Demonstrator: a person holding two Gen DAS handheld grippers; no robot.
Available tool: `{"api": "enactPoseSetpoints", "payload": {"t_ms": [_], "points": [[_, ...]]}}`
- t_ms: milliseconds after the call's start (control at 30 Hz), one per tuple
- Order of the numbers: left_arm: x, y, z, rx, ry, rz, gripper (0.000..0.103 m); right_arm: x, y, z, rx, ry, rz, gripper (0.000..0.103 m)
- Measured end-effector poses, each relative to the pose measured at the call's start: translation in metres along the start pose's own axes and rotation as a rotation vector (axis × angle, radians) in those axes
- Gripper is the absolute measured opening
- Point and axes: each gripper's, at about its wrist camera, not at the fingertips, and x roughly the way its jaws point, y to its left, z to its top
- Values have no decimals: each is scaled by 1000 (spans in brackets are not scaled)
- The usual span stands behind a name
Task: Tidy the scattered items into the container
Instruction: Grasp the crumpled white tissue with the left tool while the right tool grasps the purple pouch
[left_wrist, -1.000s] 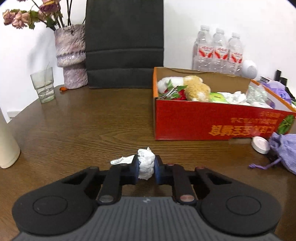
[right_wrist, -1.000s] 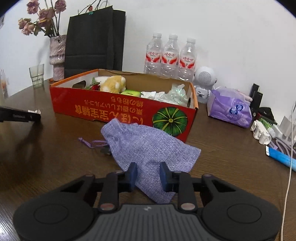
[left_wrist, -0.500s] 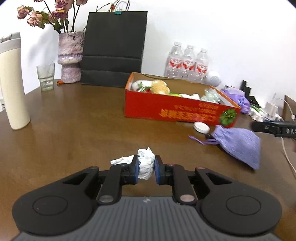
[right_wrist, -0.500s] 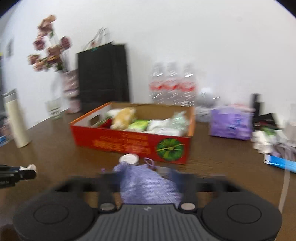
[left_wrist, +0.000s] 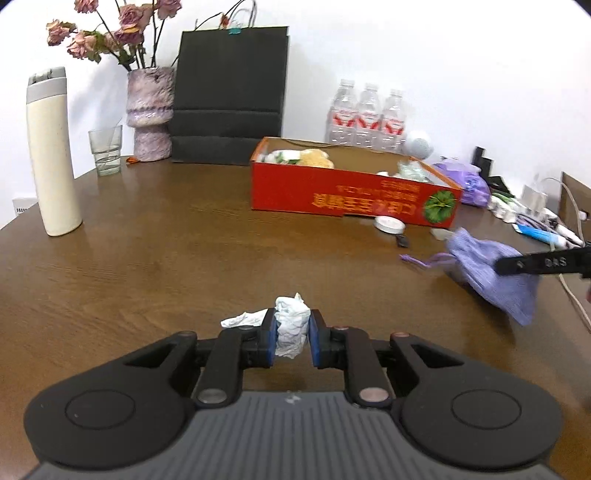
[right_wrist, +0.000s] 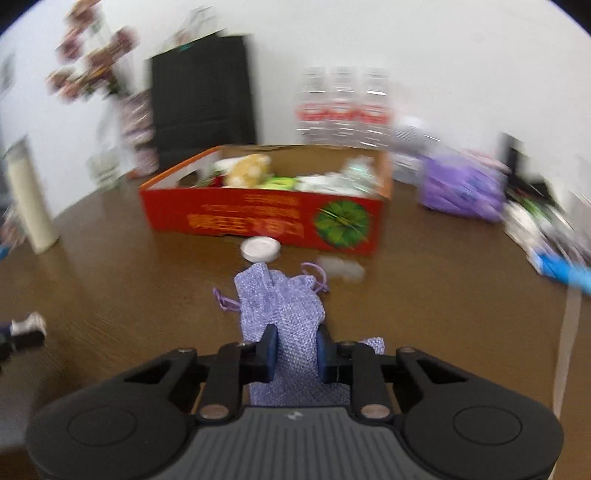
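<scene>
Our left gripper (left_wrist: 291, 341) pinches a crumpled tissue (left_wrist: 291, 325); our right gripper (right_wrist: 295, 352) is closing on the purple pouch (right_wrist: 280, 306), near the red box (right_wrist: 258, 218) on the worktop (left_wrist: 147, 258).

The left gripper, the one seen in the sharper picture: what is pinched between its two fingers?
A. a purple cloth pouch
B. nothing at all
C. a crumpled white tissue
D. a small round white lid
C: in the left wrist view the left gripper has its blue pads pressed on a crumpled white tissue; the purple pouch is off to the right, with the other gripper.
</scene>
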Motion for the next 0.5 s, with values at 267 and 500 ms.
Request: {"api": "enactPoseSetpoints", "payload": {"t_ms": [267, 500], "points": [[-16, -32, -39, 143, 31, -45, 19, -72, 26, -65, 88, 3, 15, 62], [-10, -34, -39, 183, 17, -45, 61, -63, 30, -65, 127, -2, -58, 69]]}}
